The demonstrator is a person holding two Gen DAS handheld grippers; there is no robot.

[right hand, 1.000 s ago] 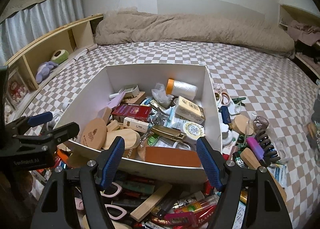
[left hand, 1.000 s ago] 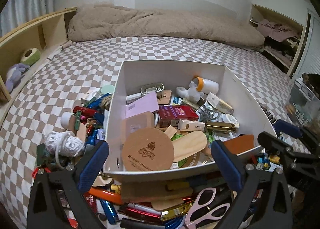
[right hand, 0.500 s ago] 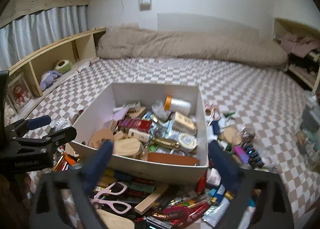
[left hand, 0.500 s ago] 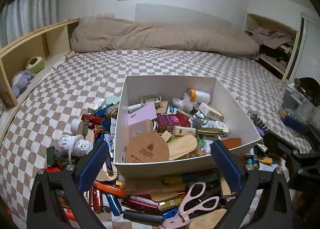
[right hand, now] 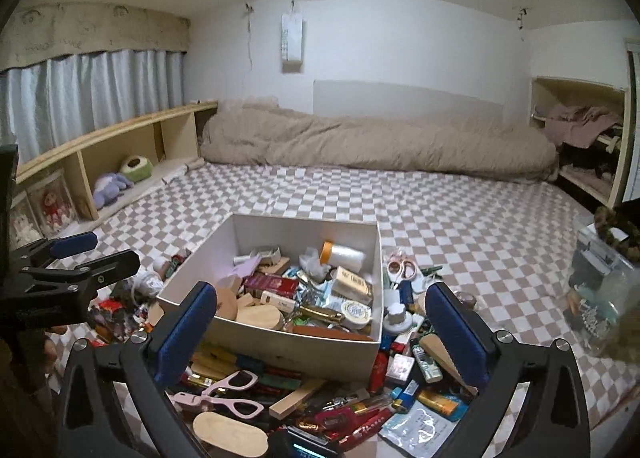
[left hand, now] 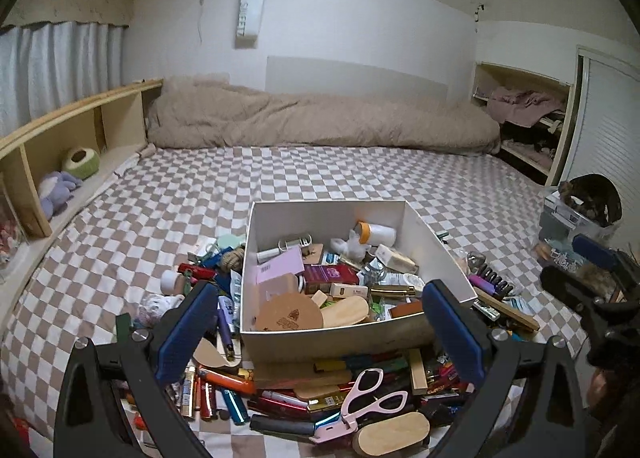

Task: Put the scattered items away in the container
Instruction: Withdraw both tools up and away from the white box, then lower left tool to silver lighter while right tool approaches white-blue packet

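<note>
A white box [left hand: 320, 346] stands on the checkered bed, filled with small items such as a round wooden coaster [left hand: 290, 316] and a red packet [left hand: 330, 272]. Scattered lighters, pens, pink scissors [left hand: 368, 398] and a wooden oval [left hand: 392, 432] lie around its front and sides. My left gripper [left hand: 316, 318] hovers open above the near pile, nothing between its fingers. My right gripper [right hand: 320, 322] hangs over the same box [right hand: 280, 350] and its jaws are opening, with nothing held. The pink scissors [right hand: 224, 394] lie below it.
A beige duvet [left hand: 320, 121] lies across the bed's far end. A wooden shelf [left hand: 60, 141] with plush toys runs along the left. A clear plastic bin [right hand: 600, 290] stands at the right. More small items lie to the box's right [right hand: 416, 354].
Both grippers have risen and drawn back from the box, which now looks smaller and farther. The right gripper's jaws have spread wider.
</note>
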